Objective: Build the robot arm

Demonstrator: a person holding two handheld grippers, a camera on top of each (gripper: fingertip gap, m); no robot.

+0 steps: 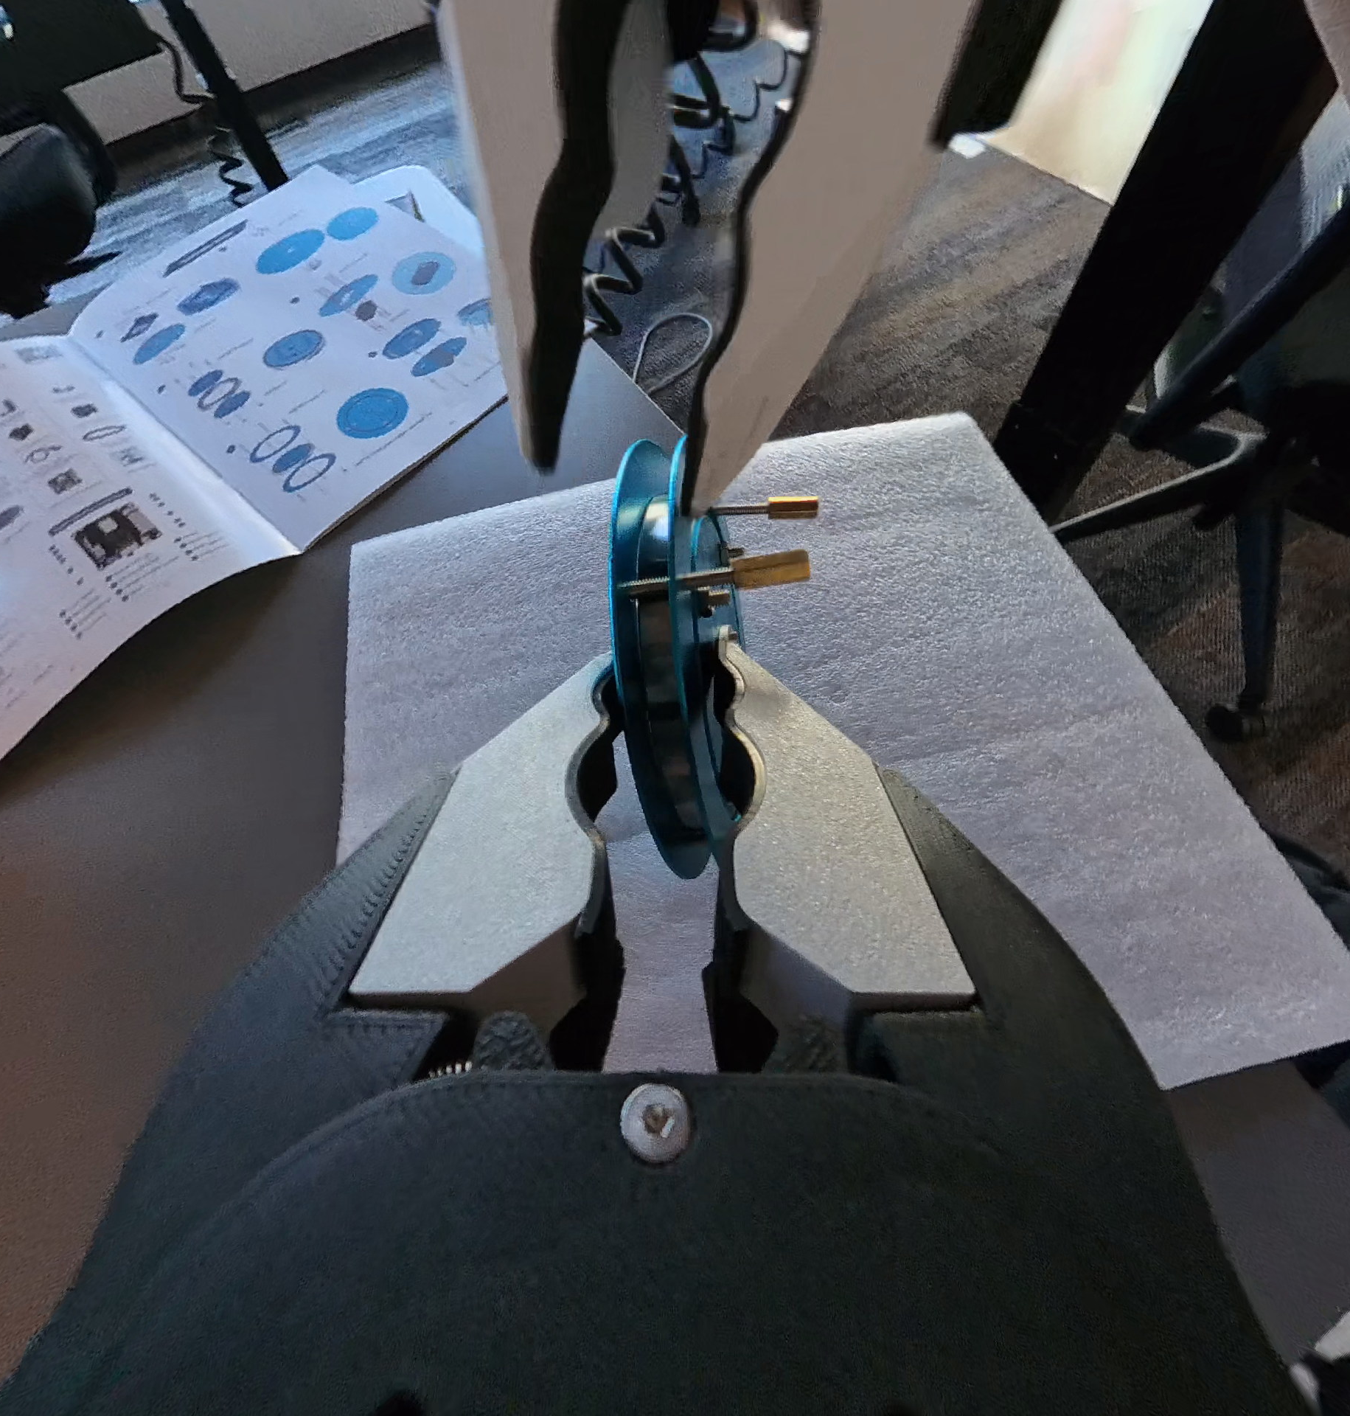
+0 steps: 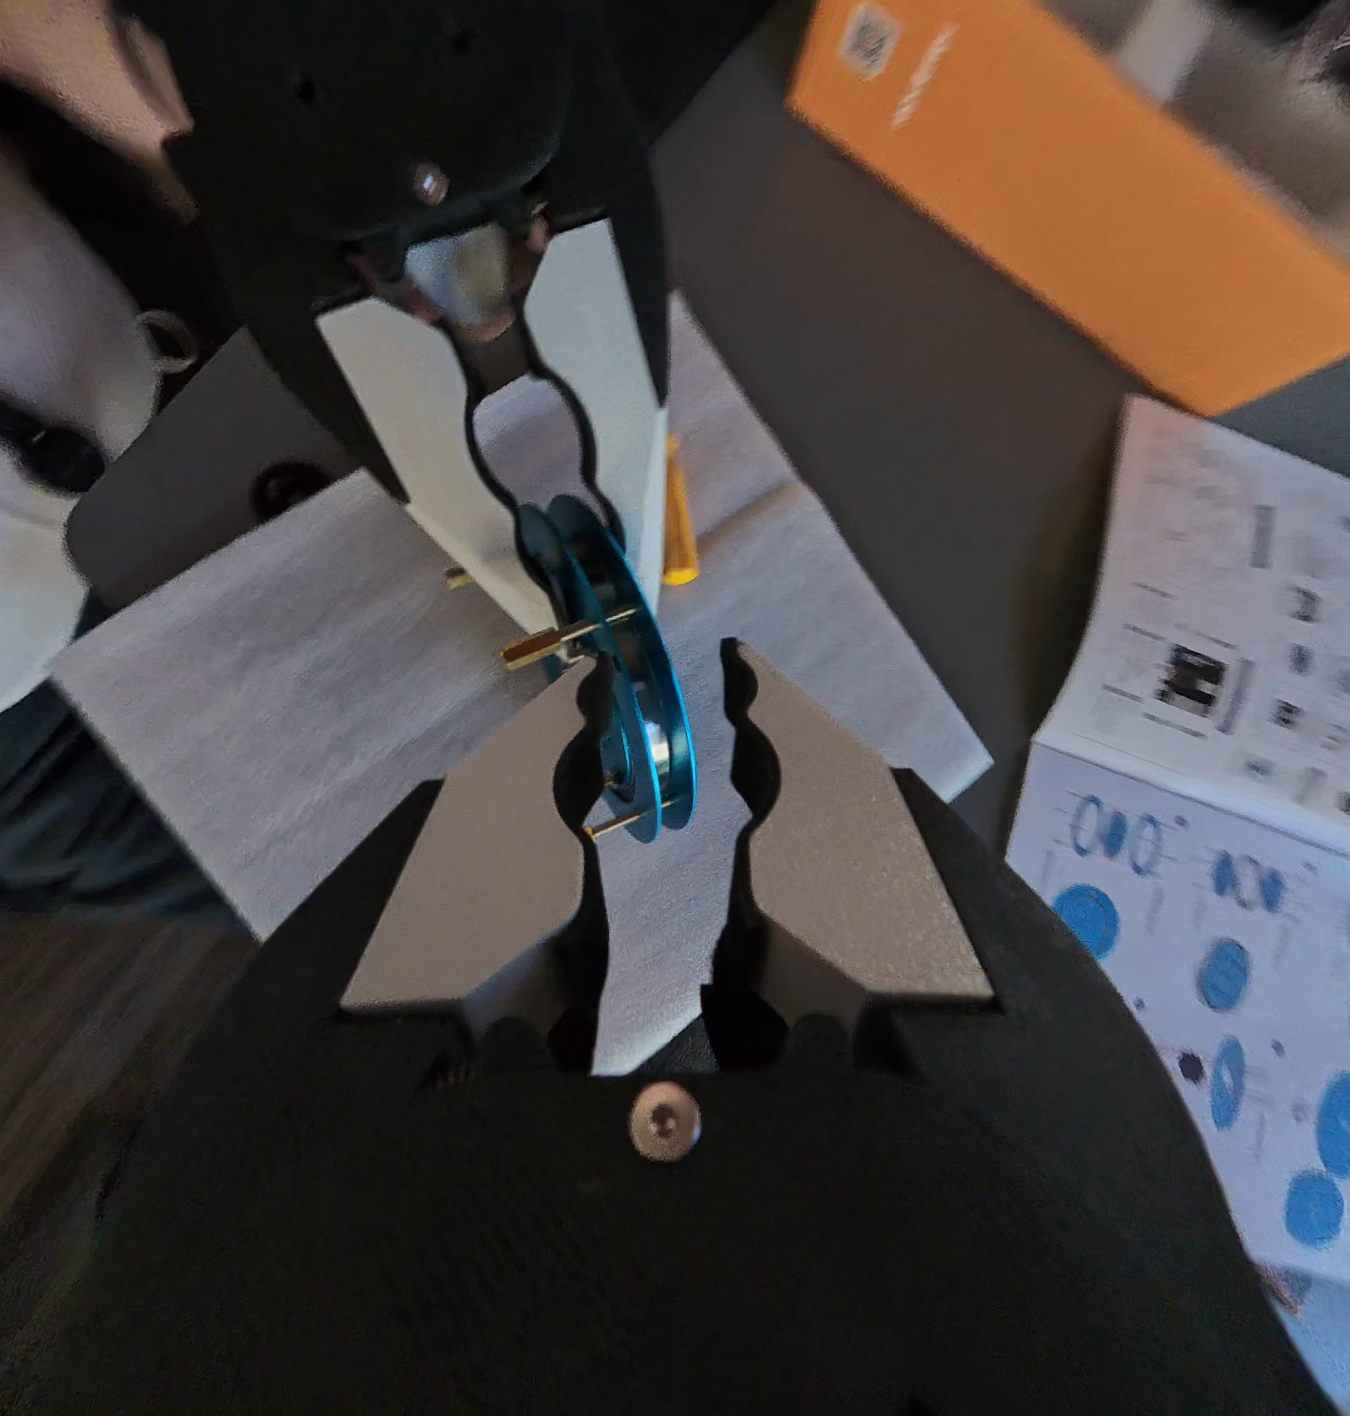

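To the left of the left gripper (image 1: pixel 668 659) an open booklet (image 1: pixel 197 398) with blue round drawings lies on the dark table (image 1: pixel 158 881), partly blurred. Directly under this gripper and in front of it there is a white foam sheet (image 1: pixel 924 689), spread flat on the table. The left gripper is closed on the blue disc assembly (image 1: pixel 668 689): its two fingers press the lower edge of the stacked blue discs from both sides, so the assembly stands on edge, lifted above the foam. Thin screws with brass standoffs (image 1: pixel 771 568) stick out of the discs to the right of the fingers.

From above and beyond, the right gripper (image 1: pixel 618 475) reaches down to the top of the same assembly. Its fingers stand apart; the one on the right in the left wrist view touches the upper rim of the discs, the other one is free. In the right wrist view the right gripper (image 2: pixel 664 659) has the blue disc assembly (image 2: pixel 641 712) between its open fingers, close to the left finger, and the left gripper (image 2: pixel 564 536) holds it from the far side. Just behind the left gripper's finger a small orange object (image 2: pixel 675 529) lies on the foam sheet (image 2: pixel 273 728). Far to the right of the right gripper there are an orange box (image 2: pixel 1077 199) and the booklet (image 2: pixel 1231 766), both blurred.
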